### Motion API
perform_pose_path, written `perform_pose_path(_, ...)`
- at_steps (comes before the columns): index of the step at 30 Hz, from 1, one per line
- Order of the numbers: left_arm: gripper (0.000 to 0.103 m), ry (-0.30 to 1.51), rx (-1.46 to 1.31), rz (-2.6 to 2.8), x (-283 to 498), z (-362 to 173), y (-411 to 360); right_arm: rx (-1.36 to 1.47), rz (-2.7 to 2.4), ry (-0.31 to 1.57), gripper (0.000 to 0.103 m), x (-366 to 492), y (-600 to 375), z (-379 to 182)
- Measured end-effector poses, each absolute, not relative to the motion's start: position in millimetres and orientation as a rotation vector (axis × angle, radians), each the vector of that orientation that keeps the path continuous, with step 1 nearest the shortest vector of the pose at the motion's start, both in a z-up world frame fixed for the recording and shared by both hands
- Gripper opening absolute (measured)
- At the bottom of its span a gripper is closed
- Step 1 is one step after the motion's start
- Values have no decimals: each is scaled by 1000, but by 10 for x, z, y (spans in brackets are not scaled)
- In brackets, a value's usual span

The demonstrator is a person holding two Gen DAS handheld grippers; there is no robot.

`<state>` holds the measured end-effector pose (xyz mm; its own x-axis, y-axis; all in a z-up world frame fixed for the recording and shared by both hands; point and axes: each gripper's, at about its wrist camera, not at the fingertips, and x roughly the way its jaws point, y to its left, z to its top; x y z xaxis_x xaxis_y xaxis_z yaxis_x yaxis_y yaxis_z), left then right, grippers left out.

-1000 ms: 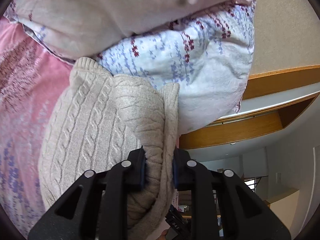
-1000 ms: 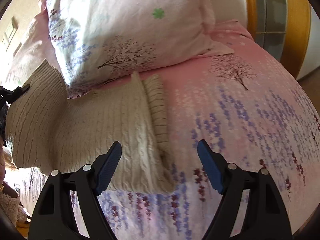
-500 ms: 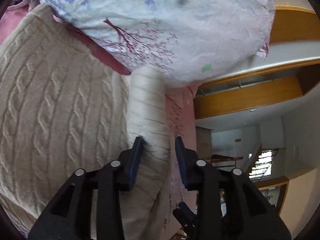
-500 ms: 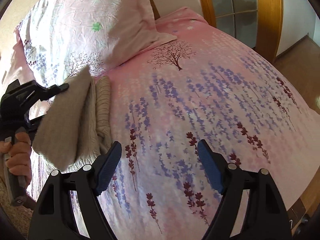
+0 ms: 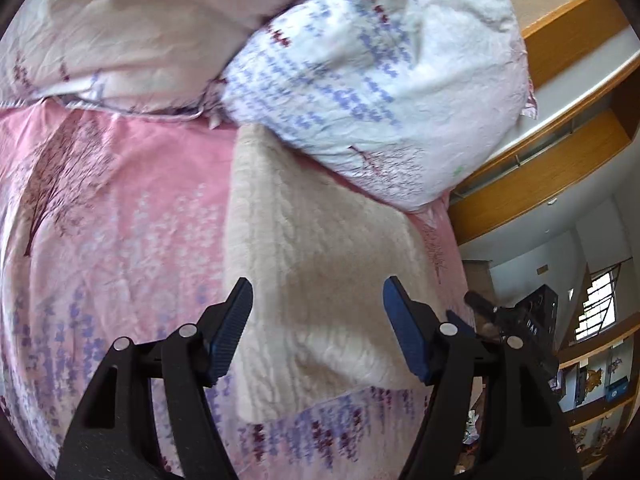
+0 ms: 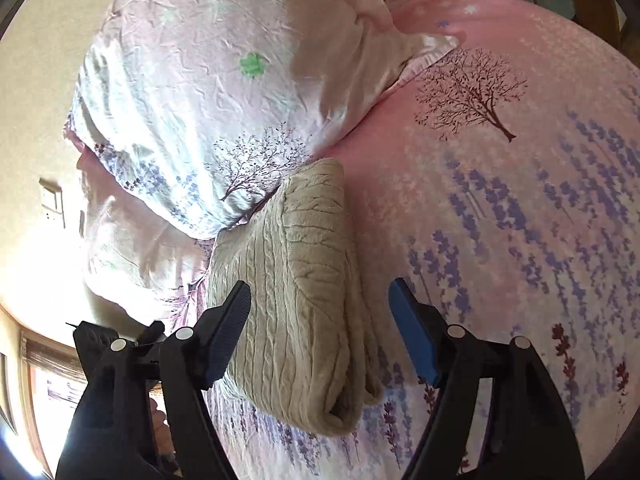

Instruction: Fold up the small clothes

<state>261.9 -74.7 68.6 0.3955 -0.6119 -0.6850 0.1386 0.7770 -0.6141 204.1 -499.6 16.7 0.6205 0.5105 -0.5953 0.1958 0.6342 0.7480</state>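
— What lies on the bed?

— A cream cable-knit sweater (image 5: pixel 320 264), folded into a thick stack, on the pink flowered bedspread (image 5: pixel 120 240) near the head of the bed. Its far end is tucked against a pale flowered pillow (image 5: pixel 380 80).

— Start at the left. What does the left wrist view show?

— The left gripper (image 5: pixel 318 316) above the sweater, its blue-padded fingers (image 5: pixel 232 328) spread wide and holding nothing. Whether the tips touch the knit cannot be told. A second, pinker pillow (image 5: pixel 140 32) lies at the far left of the bed's head, overlapping the first. To the right, past the bed's edge, part of the other black tool (image 5: pixel 528 320) shows in front of a wooden headboard (image 5: pixel 540 200) and shelves (image 5: pixel 600 380).

— And the right wrist view?

— The right gripper (image 6: pixel 320 320), its fingers (image 6: pixel 412 340) likewise apart and gripping nothing, with the near end of the folded sweater (image 6: pixel 296 300) between them. The folded layers show as a rounded edge along the stack's right side and near corner. The pillow (image 6: pixel 224 92) overlaps the stack's far end.

— Anything else in that frame?

— At lower left, the black body of the left tool (image 6: pixel 104 344), with part of the hand (image 6: pixel 160 428) that holds it showing between the black parts. The bedspread (image 6: pixel 520 220), printed with a dark tree and purple sprigs, stretches to the right edge of the bed.
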Motion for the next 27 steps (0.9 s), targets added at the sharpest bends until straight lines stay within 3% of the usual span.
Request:
perform_pose_path(6, 67, 1116, -536, -523, 2417, 406, -561, 977, 197, 984, 67, 2279, -4950, -28)
perform_pose_path(7, 66, 1124, -535, -533, 2383, 379, -597, 967, 201, 998, 59, 2303, -4911, -48)
perform_pose_path(8, 66, 1134, -533, -545, 2365, 346, -630, 953, 211, 1006, 39, 2317, -4865, -57)
perform_pose_path(9, 66, 1139, -527, -557, 2347, 325, -666, 933, 228, 1002, 27, 2323, -4811, -45)
perform_pose_path(14, 51, 1139, -474, -635, 2234, 261, -791, 779, 220, 872, 10, 2321, -4734, 260)
perform_pose_path(17, 40, 1147, -478, -649, 2232, 197, -805, 757, 210, 808, 8, 2315, -4811, 394)
perform_pose_path(21, 22, 1157, -472, -645, 2226, 147, -767, 712, 152, 861, 8, 2324, -4824, 267)
perform_pose_path(27, 21, 1162, -326, -580, 2155, 162, -798, 651, 59, 929, 8, 2395, -4812, 58)
